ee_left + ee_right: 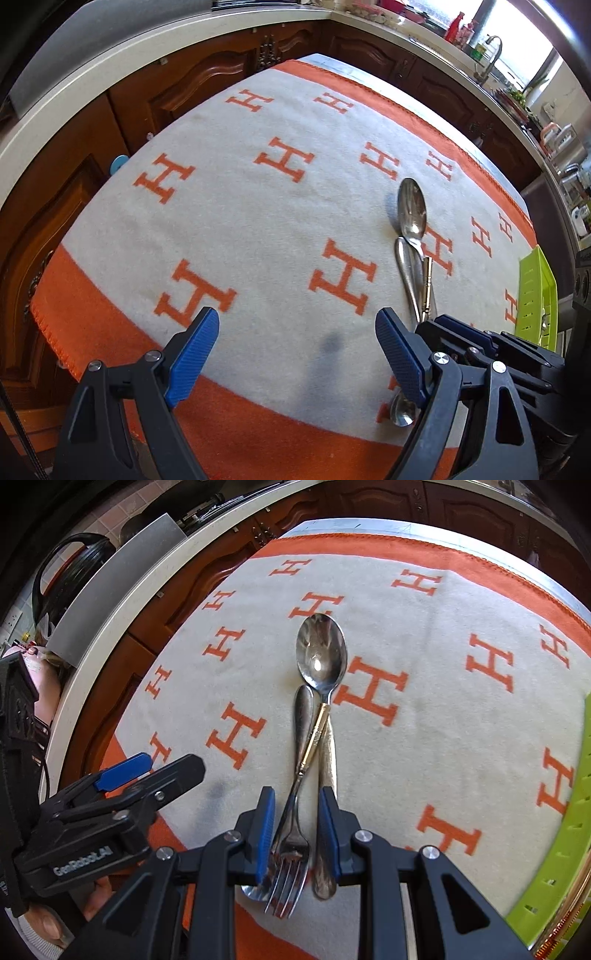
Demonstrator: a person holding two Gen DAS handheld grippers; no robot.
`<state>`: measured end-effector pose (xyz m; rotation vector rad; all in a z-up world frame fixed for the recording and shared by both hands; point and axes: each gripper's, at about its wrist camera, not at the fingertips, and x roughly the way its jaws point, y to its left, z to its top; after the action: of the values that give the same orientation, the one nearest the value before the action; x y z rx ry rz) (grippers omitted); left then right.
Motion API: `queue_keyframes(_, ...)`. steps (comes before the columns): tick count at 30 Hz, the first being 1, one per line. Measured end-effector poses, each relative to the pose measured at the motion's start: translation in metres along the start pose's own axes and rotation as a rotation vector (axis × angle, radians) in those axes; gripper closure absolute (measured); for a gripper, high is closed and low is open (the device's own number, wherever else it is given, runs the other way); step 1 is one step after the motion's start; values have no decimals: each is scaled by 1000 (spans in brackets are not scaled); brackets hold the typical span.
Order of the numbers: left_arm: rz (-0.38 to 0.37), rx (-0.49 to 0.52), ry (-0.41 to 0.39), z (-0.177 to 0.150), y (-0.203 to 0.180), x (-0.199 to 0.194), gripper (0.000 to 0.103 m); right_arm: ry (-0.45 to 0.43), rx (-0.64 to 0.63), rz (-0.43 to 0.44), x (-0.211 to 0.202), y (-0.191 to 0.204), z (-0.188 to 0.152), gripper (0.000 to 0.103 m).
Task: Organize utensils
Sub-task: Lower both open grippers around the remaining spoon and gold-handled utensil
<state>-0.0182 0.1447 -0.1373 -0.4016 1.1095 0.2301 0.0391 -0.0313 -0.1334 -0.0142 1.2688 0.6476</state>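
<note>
A bundle of utensils lies on the orange-and-cream H-patterned blanket [424, 720]: a large silver spoon [322, 651] with a gold-trimmed handle, a fork [290, 864] with tines toward the camera, and other silver handles [327, 760]. My right gripper [297, 834] straddles the fork and handles with its blue pads a little apart from them. In the left wrist view the large spoon [412, 206] lies right of centre. My left gripper [295, 350] is wide open and empty over bare blanket, left of the utensils; its body also shows in the right wrist view [122, 805].
A lime-green perforated tray [537, 295] sits at the table's right edge, also in the right wrist view [565, 842]. Dark wooden cabinets [207, 77] and a pale countertop ring the table on the far and left sides. A small spoon bowl [400, 410] shows by the left gripper's right finger.
</note>
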Motion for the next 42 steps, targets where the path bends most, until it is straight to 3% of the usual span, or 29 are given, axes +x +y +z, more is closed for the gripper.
queue_keyframes(5, 18, -45, -8, -5, 16, -3, 18, -62, -77, -67, 5, 13, 2, 81)
queue_keyframes(7, 24, -58, -7, -7, 20, -3, 18, -59, -102, -102, 10, 17, 3, 93)
queue_keyframes(31, -12, -35, -5, -23, 13, -16, 18, -91, 81, 86, -30, -3, 0, 99)
queue_keyframes(42, -42, 15, 11, -20, -4, -15, 18, -144, 119, 106, -53, -11, -6, 103)
